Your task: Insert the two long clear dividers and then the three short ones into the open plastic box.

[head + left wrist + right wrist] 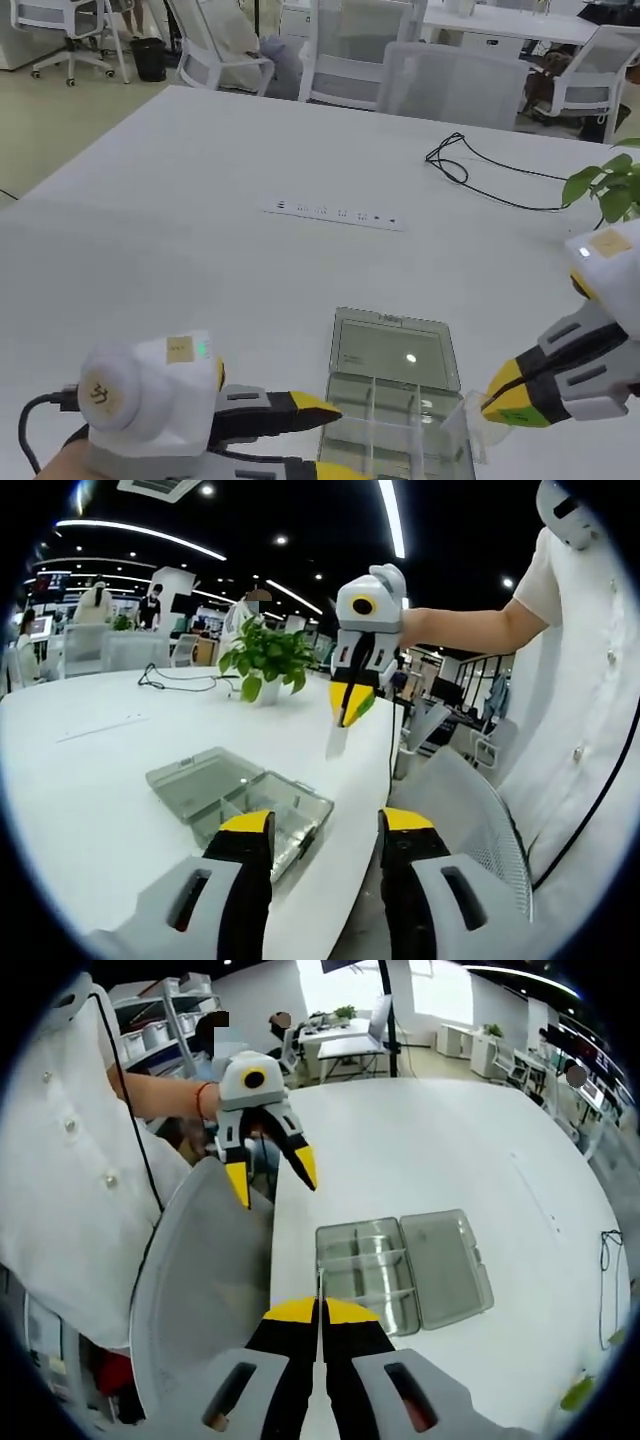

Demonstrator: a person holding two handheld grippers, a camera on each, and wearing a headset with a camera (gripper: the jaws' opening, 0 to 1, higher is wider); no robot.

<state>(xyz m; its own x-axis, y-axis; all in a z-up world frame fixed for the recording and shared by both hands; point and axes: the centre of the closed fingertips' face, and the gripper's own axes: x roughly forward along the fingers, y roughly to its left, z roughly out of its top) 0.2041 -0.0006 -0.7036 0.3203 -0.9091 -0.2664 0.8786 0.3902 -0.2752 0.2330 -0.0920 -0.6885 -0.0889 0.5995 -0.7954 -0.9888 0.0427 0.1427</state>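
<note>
**A:** Tool states, nearest first?

**B:** Head view. The left tool (335,438), white body with black jaws and yellow tips, sits at 7 o'clock, closest to the camera. Its jaws are apart with nothing between them. Its own view shows the same gap.

**A:** The other one?

**B:** The right tool (492,400), same build, is at 4 o'clock. Its jaws are together, clamped on a thin clear plastic divider (337,742). In the left gripper view the divider hangs below the yellow tips, in the air and apart from the box. In the right gripper view only its thin edge shows between the closed tips.

**A:** Box position?

**B:** The open clear plastic box (395,395) lies on the white tabletop (200,200) at 6 o'clock, between the two tools. The left tool's tips are just beside its 9 o'clock wall. Its flat clear lid (392,350) is folded out on the far side. Clear partitions (372,400) stand inside the tray; their count is not readable.

**A:** Beyond that?

**B:** A white power strip (335,213) lies at 12 o'clock, well apart from the box. A looped black cable (470,170) is at 1 o'clock, and a green leafy plant (608,185) at 2 o'clock. White mesh chairs (455,85) stand past the far edge.
</note>
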